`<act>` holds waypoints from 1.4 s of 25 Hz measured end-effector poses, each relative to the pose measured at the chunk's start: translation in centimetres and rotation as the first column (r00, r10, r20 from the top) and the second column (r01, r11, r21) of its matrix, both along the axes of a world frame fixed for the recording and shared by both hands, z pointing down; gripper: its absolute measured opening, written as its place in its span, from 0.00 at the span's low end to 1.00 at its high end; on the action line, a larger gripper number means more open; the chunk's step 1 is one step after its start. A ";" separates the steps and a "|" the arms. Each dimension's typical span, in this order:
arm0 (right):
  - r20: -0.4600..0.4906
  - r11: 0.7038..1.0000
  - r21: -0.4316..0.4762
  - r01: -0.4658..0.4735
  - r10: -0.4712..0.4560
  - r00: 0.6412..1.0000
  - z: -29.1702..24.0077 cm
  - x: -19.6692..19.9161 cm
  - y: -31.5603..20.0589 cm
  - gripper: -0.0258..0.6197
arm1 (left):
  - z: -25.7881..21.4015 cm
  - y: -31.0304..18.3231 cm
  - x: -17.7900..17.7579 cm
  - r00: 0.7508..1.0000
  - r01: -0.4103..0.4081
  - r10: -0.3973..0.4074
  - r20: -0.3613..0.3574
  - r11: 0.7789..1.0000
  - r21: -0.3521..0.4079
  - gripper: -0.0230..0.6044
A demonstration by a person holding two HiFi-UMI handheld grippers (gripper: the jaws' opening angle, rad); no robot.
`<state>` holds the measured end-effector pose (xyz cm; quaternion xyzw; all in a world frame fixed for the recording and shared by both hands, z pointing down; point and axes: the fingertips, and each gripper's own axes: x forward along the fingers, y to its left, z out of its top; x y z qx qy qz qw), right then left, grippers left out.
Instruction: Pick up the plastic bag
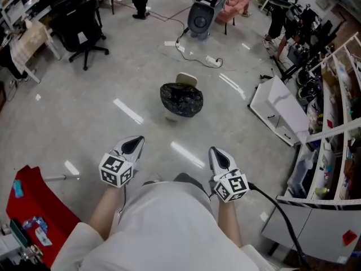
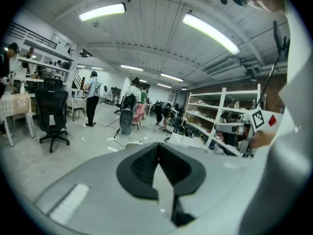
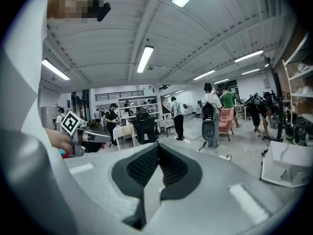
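Holding left gripper (image 1: 137, 140) and right gripper (image 1: 214, 150) side by side, both clenched shut on nothing. Well apart from the black plastic bag (image 1: 181, 99) out on the floor (image 1: 113, 72).

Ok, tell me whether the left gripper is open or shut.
Shut. In the left gripper view the left gripper has its jaws pressed together along one line, with nothing between them.

Plastic bag (image 1: 181, 99) on floor (image 1: 84, 123); chair (image 1: 83, 27) behind, left
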<state>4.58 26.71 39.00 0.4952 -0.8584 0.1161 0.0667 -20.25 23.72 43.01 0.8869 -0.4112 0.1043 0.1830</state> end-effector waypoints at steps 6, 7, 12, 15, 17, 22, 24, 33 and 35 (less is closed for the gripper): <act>-0.027 1.000 -0.024 -0.003 0.002 1.000 0.5 -0.6 -0.5 0.04 | -0.1 -0.9 -1.0 1.000 0.011 -0.011 -0.015 1.000 0.004 0.04; -0.030 1.000 -0.025 -0.005 0.004 1.000 0.5 -0.7 -0.8 0.04 | -0.1 -1.2 -1.2 1.000 0.010 -0.010 -0.015 1.000 0.004 0.04; -0.026 0.999 -0.035 -0.008 0.007 1.000 0.8 -0.7 -2.9 0.04 | 0.3 -2.7 -1.6 1.000 0.017 -0.017 -0.007 1.000 -0.005 0.04; -0.021 0.999 -0.040 0.001 -0.002 1.000 1.2 -0.6 -4.8 0.04 | 0.8 -3.9 -1.5 1.000 0.030 -0.030 -0.001 0.999 -0.016 0.04; -0.016 0.999 -0.042 0.012 -0.013 1.000 1.5 -0.6 -6.4 0.04 | 1.1 -4.9 -1.5 0.999 0.040 -0.040 0.006 0.999 -0.021 0.04; -0.007 0.998 -0.052 0.037 -0.037 0.999 2.3 0.2 -10.8 0.04 | 1.5 -8.3 -0.9 0.998 0.063 -0.063 0.019 0.998 -0.026 0.04; -0.005 0.997 -0.057 0.049 -0.049 0.999 2.7 0.7 -12.7 0.04 | 1.5 -9.8 -0.3 0.998 0.063 -0.062 0.028 0.998 -0.017 0.04; -0.004 0.993 -0.098 0.072 -0.073 0.997 4.1 4.0 -21.2 0.04 | 1.3 -17.8 3.9 0.997 0.041 -0.041 0.066 0.999 0.008 0.04; 0.000 0.991 -0.111 0.080 -0.081 0.997 4.4 4.9 -22.9 0.04 | 1.7 -19.3 4.7 0.996 0.050 -0.050 0.072 0.999 -0.006 0.04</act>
